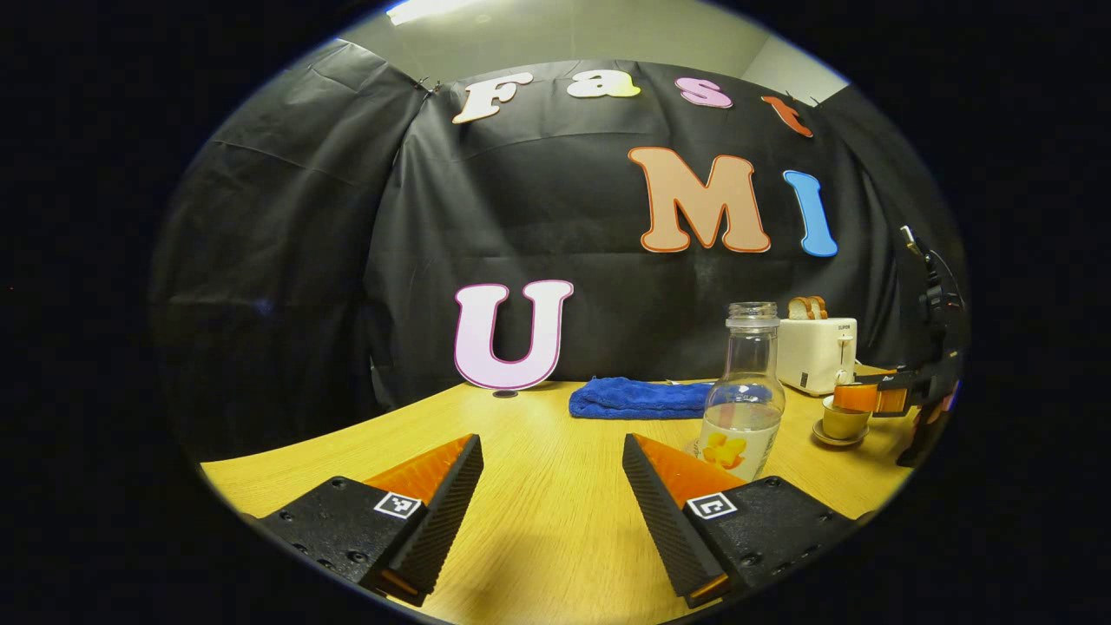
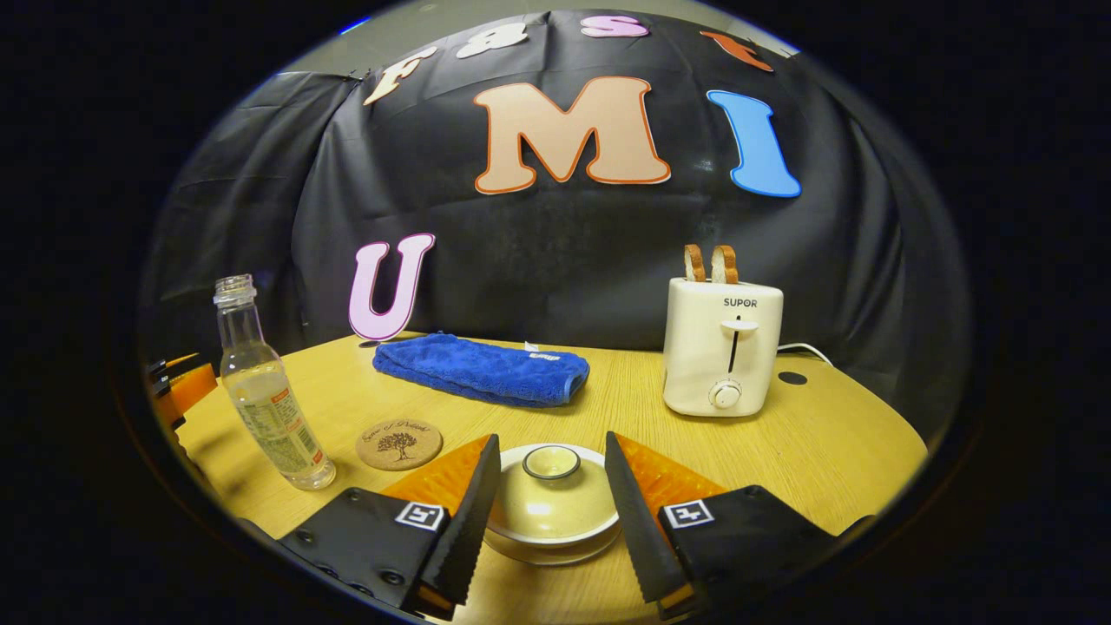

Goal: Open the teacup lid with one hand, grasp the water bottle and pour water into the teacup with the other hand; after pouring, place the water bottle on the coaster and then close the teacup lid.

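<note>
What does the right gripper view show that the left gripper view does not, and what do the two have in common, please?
Right gripper view: the coaster beside the bottle, and the lid on the teacup, between the open right gripper. Left gripper view: the open left gripper over bare table, and the right gripper's fingers around the teacup. Both: bottle, blue towel, toaster with bread.

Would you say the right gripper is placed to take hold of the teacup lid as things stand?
Probably yes: the right gripper is open with a finger on either side of the teacup lid, and nothing lies between them.
</note>
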Demonstrator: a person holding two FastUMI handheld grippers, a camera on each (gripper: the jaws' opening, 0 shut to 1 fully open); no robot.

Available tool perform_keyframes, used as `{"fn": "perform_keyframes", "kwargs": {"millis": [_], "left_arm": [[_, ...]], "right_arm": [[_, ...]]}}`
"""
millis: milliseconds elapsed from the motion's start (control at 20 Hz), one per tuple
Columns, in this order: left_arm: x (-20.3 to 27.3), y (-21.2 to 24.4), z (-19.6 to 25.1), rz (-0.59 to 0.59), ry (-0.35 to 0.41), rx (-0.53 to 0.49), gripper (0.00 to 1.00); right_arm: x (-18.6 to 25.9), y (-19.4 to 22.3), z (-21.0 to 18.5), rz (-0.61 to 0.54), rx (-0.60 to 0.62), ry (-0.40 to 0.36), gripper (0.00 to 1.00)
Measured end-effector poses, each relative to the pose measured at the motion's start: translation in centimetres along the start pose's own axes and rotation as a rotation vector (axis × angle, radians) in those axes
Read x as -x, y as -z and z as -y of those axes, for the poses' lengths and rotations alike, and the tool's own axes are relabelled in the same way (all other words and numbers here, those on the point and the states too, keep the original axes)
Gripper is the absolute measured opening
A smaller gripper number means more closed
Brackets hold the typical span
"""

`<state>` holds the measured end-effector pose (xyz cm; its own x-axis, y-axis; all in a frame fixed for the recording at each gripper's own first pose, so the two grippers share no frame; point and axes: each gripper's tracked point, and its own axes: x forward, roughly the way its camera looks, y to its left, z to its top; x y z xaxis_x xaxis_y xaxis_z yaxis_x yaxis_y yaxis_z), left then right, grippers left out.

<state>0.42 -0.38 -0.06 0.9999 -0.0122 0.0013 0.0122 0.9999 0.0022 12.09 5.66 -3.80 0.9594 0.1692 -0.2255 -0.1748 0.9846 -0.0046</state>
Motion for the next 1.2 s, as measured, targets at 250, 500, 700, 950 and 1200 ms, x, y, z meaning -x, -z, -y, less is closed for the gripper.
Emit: {"fn": "perform_keyframes", "kwargs": {"millis": [250,500,700,950,1200], "left_arm": [[0.0,0.0,0.0,0.000,0.000,0.000,0.95],[0.0,-0.1,-0.1,0.000,0.001,-0.001,0.95],[0.0,0.0,-0.1,0.000,0.001,-0.001,0.95],[-0.1,-0.1,-0.1,0.000,0.001,0.000,0.95],[-0.1,-0.1,0.2,0.000,0.009,0.000,0.95]], "right_arm": [[-0.2,-0.3,-0.2,0.023,0.005,-0.010,0.64],[-0.3,-0.5,-0.2,0.032,0.007,-0.009,0.38],[-0.3,-0.5,0.0,0.036,0.004,-0.001,0.29],[0.3,-1.0,0.4,0.071,-0.007,0.014,0.29],[2.0,-1.1,0.4,0.094,-0.005,0.013,0.29]]}}
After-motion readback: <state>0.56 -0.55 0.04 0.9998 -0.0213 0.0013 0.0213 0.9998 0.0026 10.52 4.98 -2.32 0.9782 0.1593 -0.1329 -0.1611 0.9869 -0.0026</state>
